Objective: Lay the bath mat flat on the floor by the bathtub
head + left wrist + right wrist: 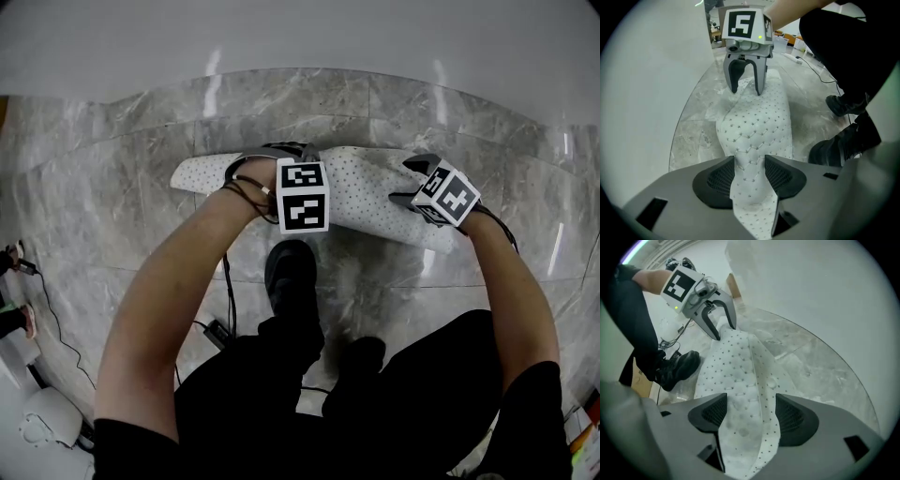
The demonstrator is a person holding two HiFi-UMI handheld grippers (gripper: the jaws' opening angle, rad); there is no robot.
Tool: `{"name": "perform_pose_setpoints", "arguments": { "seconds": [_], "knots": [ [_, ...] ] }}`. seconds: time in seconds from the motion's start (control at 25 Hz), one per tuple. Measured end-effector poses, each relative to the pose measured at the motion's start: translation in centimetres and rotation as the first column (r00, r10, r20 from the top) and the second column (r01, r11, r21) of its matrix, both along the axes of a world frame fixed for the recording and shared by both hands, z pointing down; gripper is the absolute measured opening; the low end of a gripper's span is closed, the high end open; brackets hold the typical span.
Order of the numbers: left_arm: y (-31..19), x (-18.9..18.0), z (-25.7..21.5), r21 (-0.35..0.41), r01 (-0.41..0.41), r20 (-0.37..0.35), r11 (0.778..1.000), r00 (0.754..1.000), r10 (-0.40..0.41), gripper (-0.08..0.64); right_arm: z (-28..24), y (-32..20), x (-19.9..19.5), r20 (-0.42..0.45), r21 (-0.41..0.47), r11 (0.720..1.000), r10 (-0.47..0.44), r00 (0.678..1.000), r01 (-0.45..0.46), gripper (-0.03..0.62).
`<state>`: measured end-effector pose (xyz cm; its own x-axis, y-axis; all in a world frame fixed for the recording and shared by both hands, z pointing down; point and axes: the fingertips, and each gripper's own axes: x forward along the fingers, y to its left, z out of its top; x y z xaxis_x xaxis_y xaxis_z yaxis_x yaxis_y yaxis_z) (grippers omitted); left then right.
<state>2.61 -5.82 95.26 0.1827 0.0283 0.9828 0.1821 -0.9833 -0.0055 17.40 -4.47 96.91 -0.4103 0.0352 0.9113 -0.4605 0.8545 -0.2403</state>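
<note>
A white dotted bath mat (pixel 366 187) lies bunched in a long strip on the grey marble floor (pixel 112 187), along the foot of the white bathtub (pixel 281 37). My left gripper (pixel 277 156) points down over the strip's left part. In the left gripper view a raised fold of the mat (pixel 759 126) runs between the left gripper's (pixel 749 176) parted jaws, loose. My right gripper (pixel 424 169) hangs over the mat's right end. In the right gripper view its jaws (pixel 750 416) stand wide apart with the mat (pixel 736 366) lying slack between them.
The person's black shoes (pixel 291 277) stand on the floor just in front of the mat. A black cable (pixel 230 300) with an adapter (pixel 217 333) trails at the left. The tub wall (pixel 647 93) curves close behind the mat. A white object (pixel 47 417) sits at the bottom left.
</note>
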Motion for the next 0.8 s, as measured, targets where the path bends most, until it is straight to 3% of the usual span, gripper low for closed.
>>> {"name": "perform_pose_setpoints", "arguments": {
  "seconds": [0.16, 0.36, 0.48, 0.6, 0.8],
  "knots": [
    [0.8, -0.2, -0.4, -0.018, -0.013, -0.030, 1.000, 0.999, 0.013, 0.210, 0.1, 1.2, -1.0, 0.072, -0.099, 0.995, 0.021, 0.997, -0.013, 0.319],
    [2.2, -0.5, -1.3, -0.091, -0.032, -0.052, 0.995, 0.998, 0.028, 0.224, -0.6, 2.7, -3.5, 0.147, -0.166, 0.985, -0.029, 0.989, 0.053, 0.318],
    [3.0, -0.7, -1.8, -0.117, -0.046, -0.051, 0.992, 0.998, 0.041, 0.239, -1.7, 4.2, -4.8, 0.194, -0.213, 0.968, -0.087, 0.977, 0.129, 0.241],
    [3.8, -0.7, -2.3, -0.115, -0.073, -0.050, 0.991, 0.996, 0.068, 0.258, -2.7, 5.4, -5.2, 0.201, -0.187, 0.954, -0.198, 0.959, 0.236, 0.048],
    [2.9, -0.4, -2.3, 0.004, -0.148, -0.029, 0.989, 0.989, 0.148, 0.269, -4.9, 7.5, -5.8, 0.230, -0.147, 0.904, -0.365, 0.902, 0.403, 0.026]
  ]
}}
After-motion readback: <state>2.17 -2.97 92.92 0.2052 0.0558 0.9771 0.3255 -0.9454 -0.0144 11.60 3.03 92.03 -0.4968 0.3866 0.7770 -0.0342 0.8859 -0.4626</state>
